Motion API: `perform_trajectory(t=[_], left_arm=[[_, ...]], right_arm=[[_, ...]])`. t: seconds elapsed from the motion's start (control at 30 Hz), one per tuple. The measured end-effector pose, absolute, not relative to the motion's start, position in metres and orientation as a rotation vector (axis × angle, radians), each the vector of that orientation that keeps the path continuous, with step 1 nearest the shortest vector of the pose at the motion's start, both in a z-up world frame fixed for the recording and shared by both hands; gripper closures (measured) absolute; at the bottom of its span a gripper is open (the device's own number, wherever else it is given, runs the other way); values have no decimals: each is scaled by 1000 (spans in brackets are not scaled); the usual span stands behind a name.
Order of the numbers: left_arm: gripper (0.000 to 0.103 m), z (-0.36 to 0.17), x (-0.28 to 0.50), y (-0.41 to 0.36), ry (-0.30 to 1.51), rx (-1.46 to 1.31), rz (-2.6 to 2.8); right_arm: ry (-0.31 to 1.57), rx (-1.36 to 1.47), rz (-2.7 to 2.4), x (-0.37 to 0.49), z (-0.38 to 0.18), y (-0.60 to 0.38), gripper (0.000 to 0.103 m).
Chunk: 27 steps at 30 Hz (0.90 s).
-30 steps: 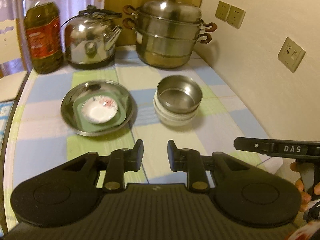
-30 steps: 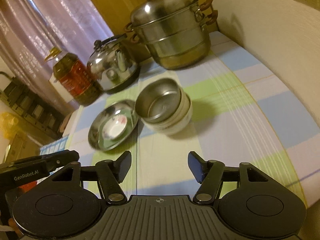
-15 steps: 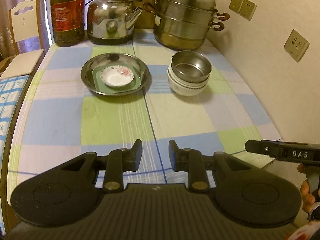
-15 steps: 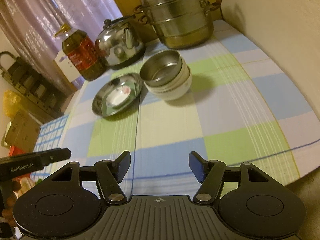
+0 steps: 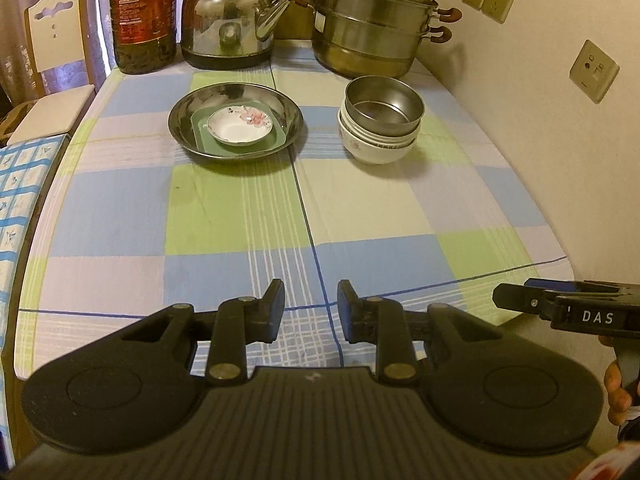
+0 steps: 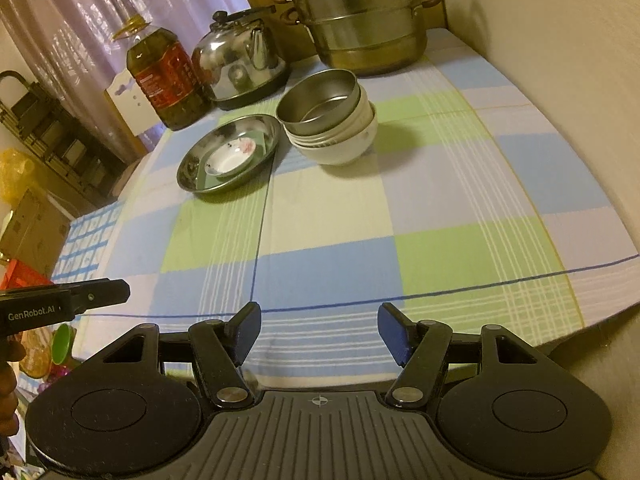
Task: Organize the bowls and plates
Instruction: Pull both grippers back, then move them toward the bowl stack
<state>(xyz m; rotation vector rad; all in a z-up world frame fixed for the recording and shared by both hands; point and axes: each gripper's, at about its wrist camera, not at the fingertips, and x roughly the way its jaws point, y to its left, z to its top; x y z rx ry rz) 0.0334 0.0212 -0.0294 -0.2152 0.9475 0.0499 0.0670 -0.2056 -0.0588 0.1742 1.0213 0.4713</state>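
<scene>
A wide steel plate lies on the checked tablecloth, holding a green square plate with a small white flowered dish on top. To its right stands a stack of white bowls with a steel bowl nested on top. My left gripper hangs over the table's near edge, open by a narrow gap, nothing between its fingers. My right gripper is open wider, also empty, and far from the dishes.
At the back stand an oil bottle, a steel kettle and a stacked steamer pot. A wall with sockets runs along the right. A chair stands left of the table. A broad stretch of cloth separates grippers and dishes.
Both grippers have drawn back from the dishes toward the table's near edge, so plates and bowls look smaller and farther. Nothing on the table moved.
</scene>
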Motion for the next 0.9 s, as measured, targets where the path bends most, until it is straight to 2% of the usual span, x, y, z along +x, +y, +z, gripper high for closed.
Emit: perform_trajectory(t=[0.9], left_arm=[[75, -29, 36, 17, 954, -196, 77]], right_arm=[[1041, 188, 474, 70, -64, -210, 38]])
